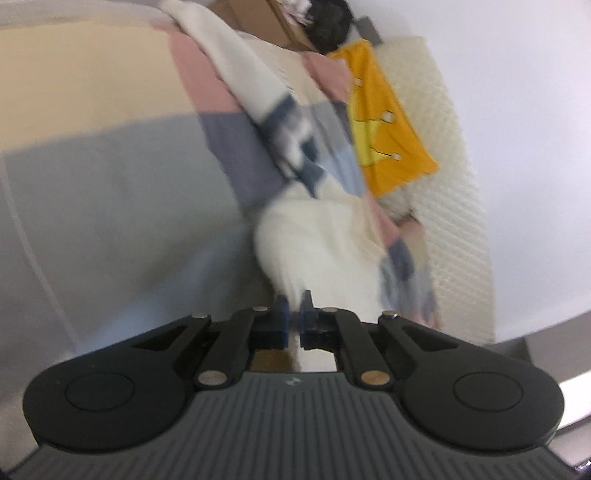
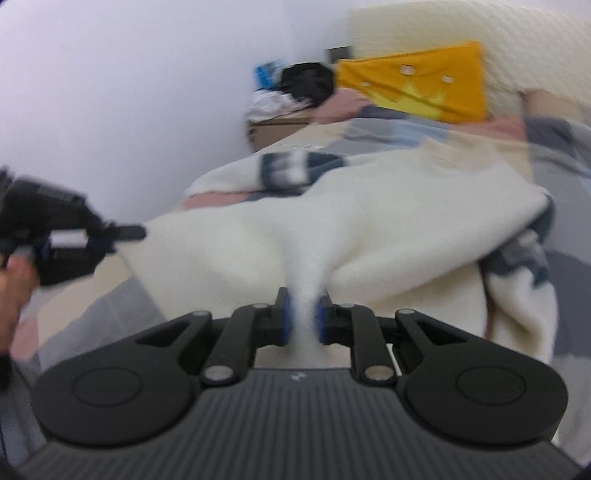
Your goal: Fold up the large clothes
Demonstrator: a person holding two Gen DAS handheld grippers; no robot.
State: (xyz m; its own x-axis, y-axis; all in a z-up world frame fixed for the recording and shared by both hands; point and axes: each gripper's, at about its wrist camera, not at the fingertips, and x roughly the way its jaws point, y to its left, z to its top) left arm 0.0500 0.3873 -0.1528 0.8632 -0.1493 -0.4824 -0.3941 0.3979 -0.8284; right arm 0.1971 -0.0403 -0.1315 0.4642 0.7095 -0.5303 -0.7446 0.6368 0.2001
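Hand (image 2: 13,291), partly in frame at the left edge of the right wrist view, gripped the handle of the black two-finger left gripper (image 2: 127,232), which pointed rightward and slightly down toward the near edge of the cream fleece garment with navy and grey patterned bands (image 2: 369,229). Left gripper's own view (image 1: 294,314): blue-padded fingers (image 1: 283,314) pressed nearly together on a thin fold of the cream fleece (image 1: 317,243), pointing down at a slant; garment ran up and away across the pastel bedspread in pink, grey, blue and cream blocks (image 1: 92,166). Right gripper (image 2: 304,317): blue pads (image 2: 284,317) pinched a thicker bunched ridge of the same fleece, lifted off the bedspread (image 2: 110,306).

Items common to both views: orange square cushion with a yellow crown motif (image 1: 391,129), dark bundle on a brown cardboard box (image 1: 328,26), white wall (image 1: 517,110), cream quilted headboard (image 1: 458,192).

Shown only by the right wrist view: the hand, the other gripper from outside, the garment's patterned sleeve hanging over the bed's right side (image 2: 524,258). Both views motion-blurred.
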